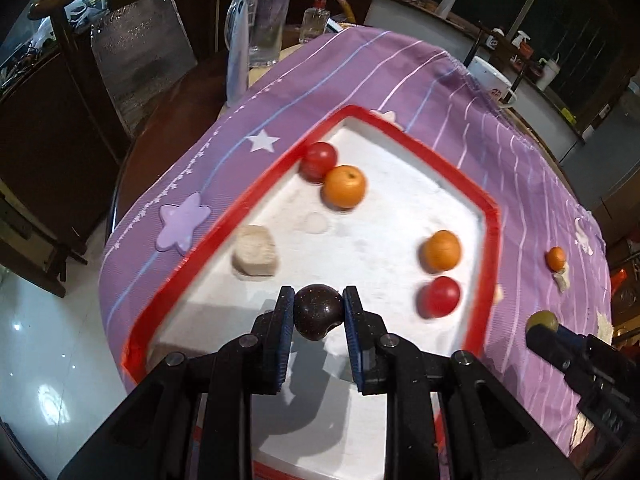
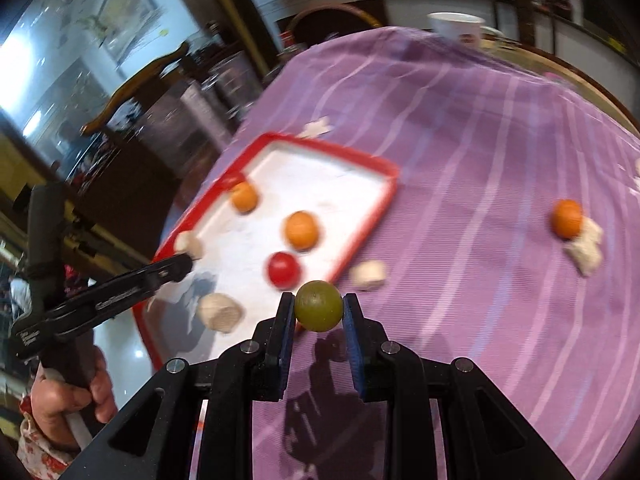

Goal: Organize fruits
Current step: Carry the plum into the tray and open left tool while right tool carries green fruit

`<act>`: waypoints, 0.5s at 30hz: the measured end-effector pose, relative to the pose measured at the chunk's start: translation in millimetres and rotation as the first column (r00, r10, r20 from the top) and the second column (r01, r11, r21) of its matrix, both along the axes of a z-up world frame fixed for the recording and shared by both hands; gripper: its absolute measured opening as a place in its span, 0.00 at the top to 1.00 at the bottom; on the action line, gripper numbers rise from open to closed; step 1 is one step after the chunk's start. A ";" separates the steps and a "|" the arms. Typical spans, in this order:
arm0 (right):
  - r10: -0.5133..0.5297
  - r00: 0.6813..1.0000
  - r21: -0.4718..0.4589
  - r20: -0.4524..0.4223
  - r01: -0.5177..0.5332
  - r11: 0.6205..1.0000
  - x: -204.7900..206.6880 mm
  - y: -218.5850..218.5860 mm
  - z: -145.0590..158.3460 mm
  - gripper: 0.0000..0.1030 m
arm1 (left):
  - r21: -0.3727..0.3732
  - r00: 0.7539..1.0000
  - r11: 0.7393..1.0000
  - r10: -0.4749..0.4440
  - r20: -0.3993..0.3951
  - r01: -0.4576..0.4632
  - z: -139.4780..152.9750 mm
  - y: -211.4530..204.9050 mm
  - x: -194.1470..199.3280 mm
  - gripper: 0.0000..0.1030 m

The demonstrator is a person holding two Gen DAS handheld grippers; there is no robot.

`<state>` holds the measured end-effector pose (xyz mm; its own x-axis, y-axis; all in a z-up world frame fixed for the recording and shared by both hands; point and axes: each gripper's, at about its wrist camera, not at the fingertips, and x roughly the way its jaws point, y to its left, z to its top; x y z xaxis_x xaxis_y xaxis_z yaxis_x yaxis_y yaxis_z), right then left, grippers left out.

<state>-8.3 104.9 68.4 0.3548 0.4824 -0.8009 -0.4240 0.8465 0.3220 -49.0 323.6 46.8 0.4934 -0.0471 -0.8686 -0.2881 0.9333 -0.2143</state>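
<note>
My left gripper (image 1: 319, 306) is shut on a dark maroon round fruit (image 1: 318, 312), held over the near part of the red-rimmed white tray (image 1: 224, 224). Two oranges (image 1: 345, 187) (image 1: 442, 251), two red fruits (image 1: 318, 161) (image 1: 439, 296) and a beige lump (image 1: 255, 257) lie in the tray. My right gripper (image 2: 319, 306) is shut on an olive-green round fruit (image 2: 319, 306), above the purple cloth just off the tray's (image 2: 360, 236) near right corner. In the left wrist view the right gripper (image 1: 538, 326) shows at the right with the green fruit (image 1: 542, 321).
A small orange (image 2: 567, 219) lies on the striped purple cloth (image 2: 480, 140) beside beige lumps (image 2: 586, 248). A purple star piece (image 1: 183, 225) sits left of the tray. A glass pitcher (image 1: 264, 26), a bottle (image 1: 316, 16) and a white mug (image 2: 456, 28) stand at the far table edge. A hand (image 2: 68, 392) grips the left tool.
</note>
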 end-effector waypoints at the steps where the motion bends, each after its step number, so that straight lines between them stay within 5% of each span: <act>1: 0.015 1.000 -0.005 0.001 -0.015 1.000 -1.7 10.6 -2.5 0.75 | 0.000 1.000 1.000 -0.004 -0.005 0.004 -2.1 2.5 0.6 0.77; 15: 0.091 0.995 -0.041 -0.036 -0.093 0.995 -9.1 71.6 -33.2 0.74 | -0.011 0.998 0.999 -0.044 -0.034 0.043 -20.9 20.8 10.4 0.74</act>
<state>-17.4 176.5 35.2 0.2828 0.4767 -0.8324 -0.4904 0.8176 0.3016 -38.6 344.4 25.9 0.4607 -0.0772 -0.8842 -0.2547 0.9428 -0.2150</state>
